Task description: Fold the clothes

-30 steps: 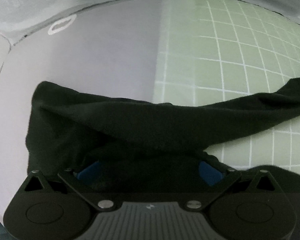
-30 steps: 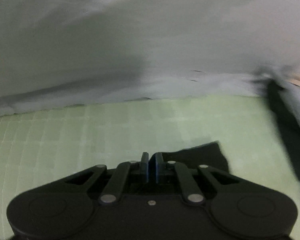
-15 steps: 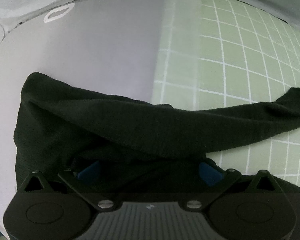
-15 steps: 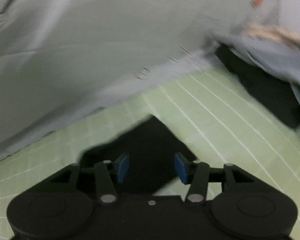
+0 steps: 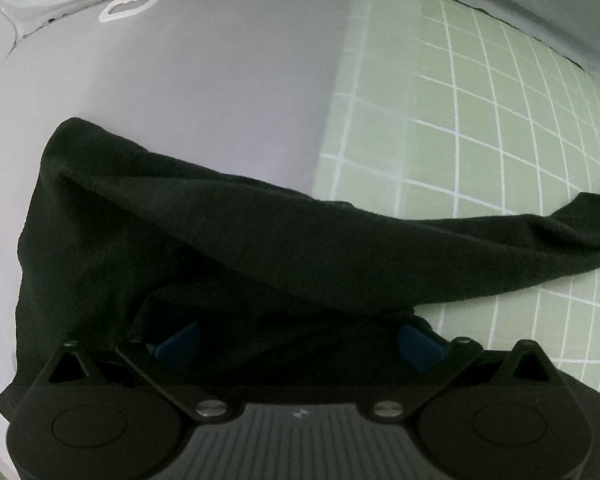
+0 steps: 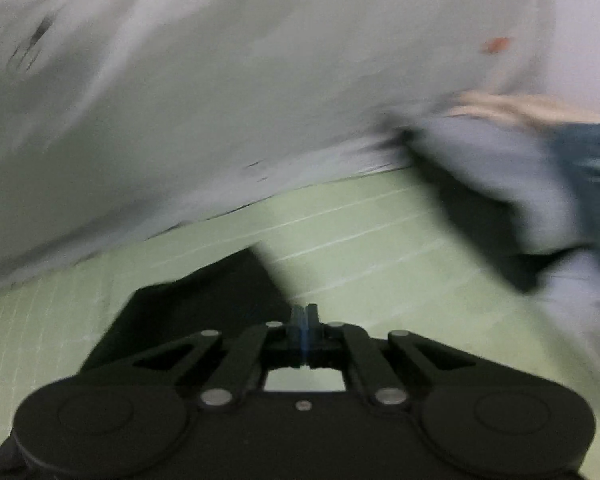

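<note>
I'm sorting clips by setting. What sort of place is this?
Probably an indoor folding station: a green gridded mat beside a pale board, a black garment across both, more clothes heaped by a plain wall.

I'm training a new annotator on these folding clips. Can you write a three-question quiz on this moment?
1. True or false: the jaws of the right gripper are pressed together.
2. In the left wrist view, the black garment lies across which two surfaces?
A. green gridded mat and plain pale surface
B. wooden floor and carpet
C. metal tray and towel
3. Fill in: the left gripper has its blue pads standing ____, with black cloth between them.

Key: 1 true; 2 A; 3 apart
</note>
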A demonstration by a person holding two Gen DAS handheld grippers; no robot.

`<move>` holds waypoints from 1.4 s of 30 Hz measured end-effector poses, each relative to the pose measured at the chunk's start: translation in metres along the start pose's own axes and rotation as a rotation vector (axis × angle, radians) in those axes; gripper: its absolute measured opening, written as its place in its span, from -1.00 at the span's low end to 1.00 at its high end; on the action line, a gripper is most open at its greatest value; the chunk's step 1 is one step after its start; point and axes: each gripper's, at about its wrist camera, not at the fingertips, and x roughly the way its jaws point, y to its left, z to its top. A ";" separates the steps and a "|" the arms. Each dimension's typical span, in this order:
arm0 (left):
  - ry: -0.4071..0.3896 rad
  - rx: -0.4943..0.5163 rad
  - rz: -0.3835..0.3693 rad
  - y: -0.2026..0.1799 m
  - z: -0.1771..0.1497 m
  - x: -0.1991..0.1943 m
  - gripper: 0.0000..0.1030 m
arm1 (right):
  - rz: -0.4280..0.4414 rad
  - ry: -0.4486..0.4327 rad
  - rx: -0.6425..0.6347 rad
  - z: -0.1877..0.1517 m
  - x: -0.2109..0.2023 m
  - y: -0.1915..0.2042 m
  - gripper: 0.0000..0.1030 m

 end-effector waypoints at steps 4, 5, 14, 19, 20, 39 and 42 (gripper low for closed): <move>0.004 -0.008 -0.008 0.001 -0.005 0.000 1.00 | 0.007 0.076 0.058 -0.006 0.015 -0.020 -0.75; 0.006 -0.010 -0.008 0.001 -0.007 0.000 1.00 | 0.015 0.078 0.060 -0.009 0.020 -0.016 -0.45; 0.007 -0.031 -0.012 -0.002 -0.013 -0.002 1.00 | 0.052 0.080 -0.033 -0.009 0.065 0.036 0.76; 0.013 -0.036 -0.023 0.010 -0.009 0.001 1.00 | 0.090 0.045 -0.082 -0.008 0.065 0.041 -0.82; 0.014 -0.035 -0.025 0.014 -0.006 0.002 1.00 | 0.113 0.053 -0.066 -0.007 0.062 0.038 -0.82; -0.031 -0.031 -0.047 0.041 -0.008 -0.010 1.00 | -0.312 0.202 0.021 -0.075 -0.063 -0.073 -0.20; -0.090 -0.061 -0.069 0.061 -0.010 -0.025 1.00 | -0.317 0.163 0.007 -0.071 -0.066 -0.056 0.39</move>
